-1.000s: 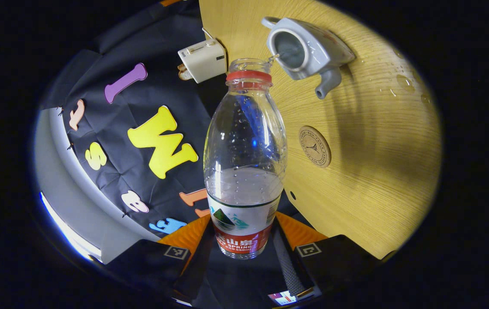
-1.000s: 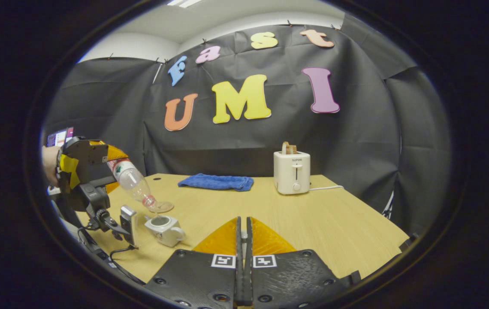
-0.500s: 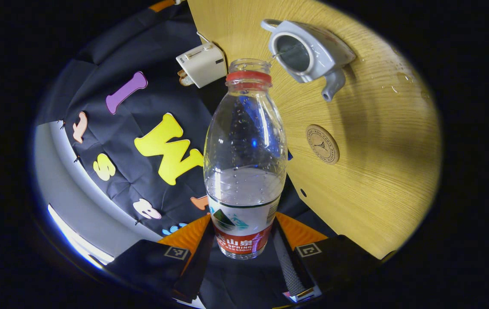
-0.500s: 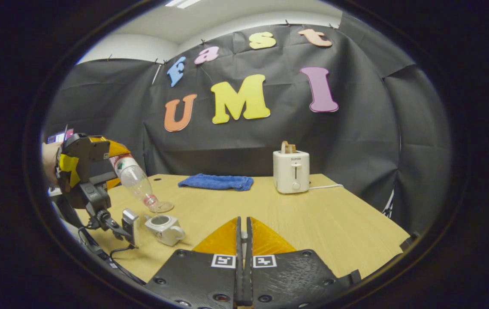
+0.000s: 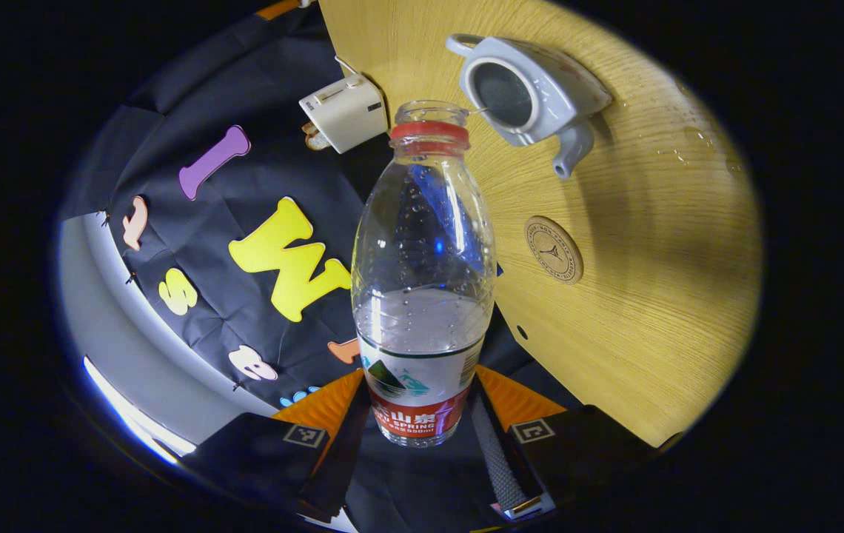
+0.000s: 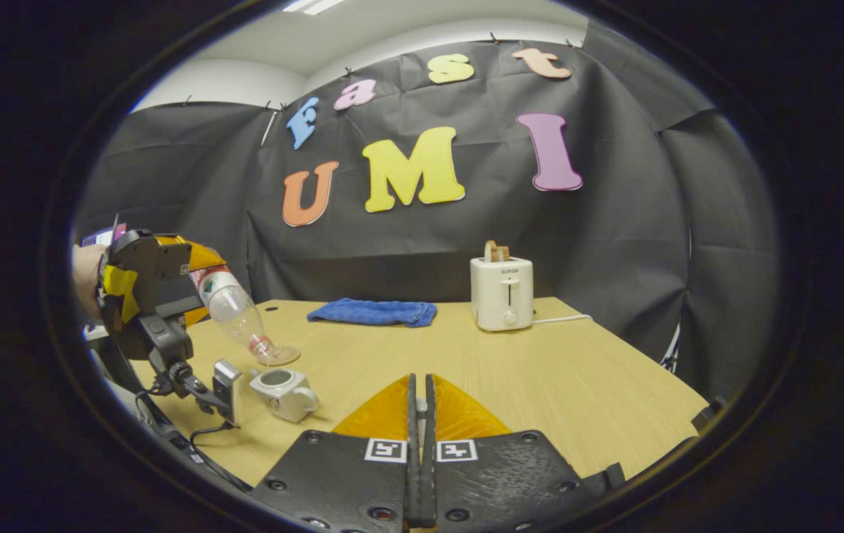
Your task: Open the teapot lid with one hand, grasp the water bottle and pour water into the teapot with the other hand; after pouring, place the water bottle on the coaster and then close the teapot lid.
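Water bottle — uncapped, tilted neck-down toward the teapot; its base is clamped between the two fingers of the left hand-held gripper, both pressed against the label. In the right gripper view the same bottle is seen held aloft at the far left, its mouth just above and beside the pot.

Teapot — grey, lid off, opening exposed, spout pointed toward the coaster. It is set on the wooden surface. The lid cannot be located in either view.

Change noted: a second ago a thin stream ran from the bottle's mouth into the opening; now only a fine trickle is seen at the pot's rim, and the mouth has been drawn slightly back. The pour is judged to be ending. About a third of the water is left in the bottle.

Coaster — round, cork-coloured, unoccupied, near the pot on the spout side. It is judged to be the bottle's next destination, once the bottle is righted.

Right hand-held gripper — fingers closed together with only a hairline gap; whether anything is pinched there cannot be told.

Droplets — spilled beyond the pot.

Also present: toaster, blue cloth.
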The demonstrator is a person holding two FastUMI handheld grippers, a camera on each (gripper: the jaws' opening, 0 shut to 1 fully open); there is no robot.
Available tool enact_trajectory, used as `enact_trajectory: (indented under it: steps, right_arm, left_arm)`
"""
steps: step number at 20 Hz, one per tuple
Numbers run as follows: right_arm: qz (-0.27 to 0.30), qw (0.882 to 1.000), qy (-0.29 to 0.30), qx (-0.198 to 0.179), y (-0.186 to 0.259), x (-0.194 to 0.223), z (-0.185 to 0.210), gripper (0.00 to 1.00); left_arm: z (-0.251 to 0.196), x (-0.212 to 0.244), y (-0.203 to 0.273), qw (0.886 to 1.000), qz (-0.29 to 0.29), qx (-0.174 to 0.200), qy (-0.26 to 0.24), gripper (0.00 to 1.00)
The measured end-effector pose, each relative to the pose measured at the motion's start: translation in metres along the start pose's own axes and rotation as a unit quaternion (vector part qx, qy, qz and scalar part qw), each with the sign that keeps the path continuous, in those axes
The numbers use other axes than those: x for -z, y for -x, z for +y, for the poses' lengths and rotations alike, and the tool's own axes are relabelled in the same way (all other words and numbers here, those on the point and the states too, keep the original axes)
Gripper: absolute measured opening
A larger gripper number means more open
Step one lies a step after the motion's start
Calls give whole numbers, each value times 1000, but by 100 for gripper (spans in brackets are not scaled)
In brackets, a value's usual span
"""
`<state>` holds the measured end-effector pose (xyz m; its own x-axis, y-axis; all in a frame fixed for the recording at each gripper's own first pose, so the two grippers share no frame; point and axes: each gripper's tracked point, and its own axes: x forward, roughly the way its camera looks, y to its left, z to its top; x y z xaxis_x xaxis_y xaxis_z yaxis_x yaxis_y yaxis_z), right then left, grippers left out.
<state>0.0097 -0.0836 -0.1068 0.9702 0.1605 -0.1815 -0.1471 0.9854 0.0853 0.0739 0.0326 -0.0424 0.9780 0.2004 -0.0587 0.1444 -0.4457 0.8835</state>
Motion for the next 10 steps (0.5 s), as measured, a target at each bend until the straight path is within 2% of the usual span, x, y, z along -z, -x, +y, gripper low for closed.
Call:
enact_trajectory:
  steps: [6,10]
  right_arm:
    - [-2,1000,0,4,1,-1,-2,0]
    - [-2,1000,1,3,2,-3,0,0]
  left_arm:
    - [-2,2,-3,1000,-4,2,14,75]
    - [-14,2,-4,995,-16,15,92,78]
